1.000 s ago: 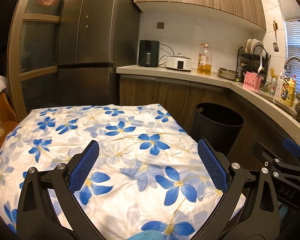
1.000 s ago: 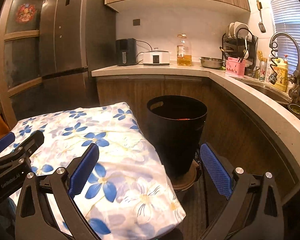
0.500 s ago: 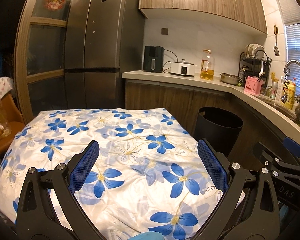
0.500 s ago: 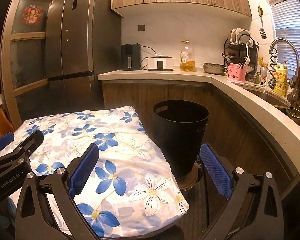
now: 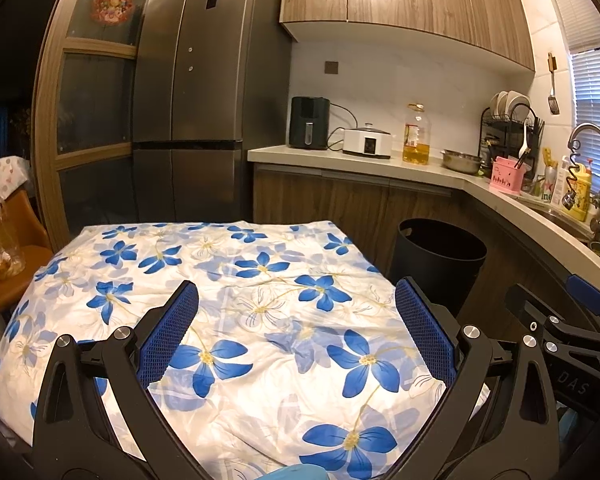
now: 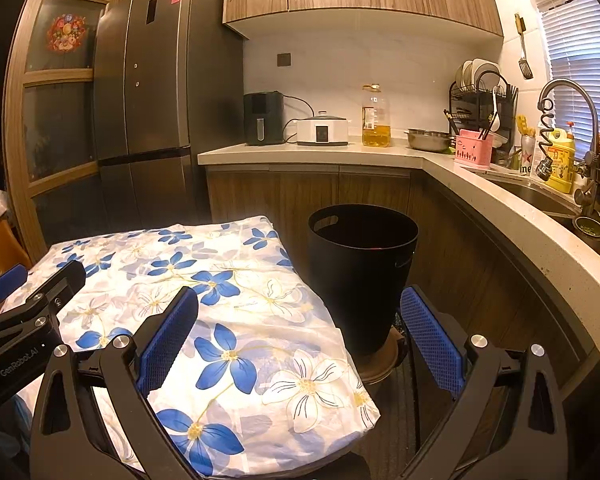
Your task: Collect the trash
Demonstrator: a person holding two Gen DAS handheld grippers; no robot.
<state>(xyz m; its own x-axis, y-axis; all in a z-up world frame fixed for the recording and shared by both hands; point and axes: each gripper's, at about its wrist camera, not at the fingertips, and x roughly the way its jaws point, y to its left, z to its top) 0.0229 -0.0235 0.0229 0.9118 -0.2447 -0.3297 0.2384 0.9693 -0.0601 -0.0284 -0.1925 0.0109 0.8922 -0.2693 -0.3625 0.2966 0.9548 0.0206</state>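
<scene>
A black trash bin point(image 6: 362, 272) stands on the floor to the right of a table under a white cloth with blue flowers point(image 5: 228, 304); the same black trash bin point(image 5: 438, 260) shows in the left wrist view too. Something red lies deep inside it, barely visible. My left gripper point(image 5: 296, 320) hangs open over the near part of the cloth, nothing between its blue pads. My right gripper point(image 6: 300, 324) is open as well, straddling the table's right edge and the bin's base. No loose trash shows on the cloth.
A curved counter point(image 6: 500, 200) with a sink point(image 6: 540, 196), dish rack, oil bottle and cookers wraps the right side. A tall fridge point(image 5: 204, 100) stands behind the table. An orange chair point(image 5: 8, 264) with a plastic bag sits at the left. Dark floor lies beside the bin.
Both grippers have pulled back and tilted up, so more of the table, fridge and cabinets is in view. Both stayed open the whole time.
</scene>
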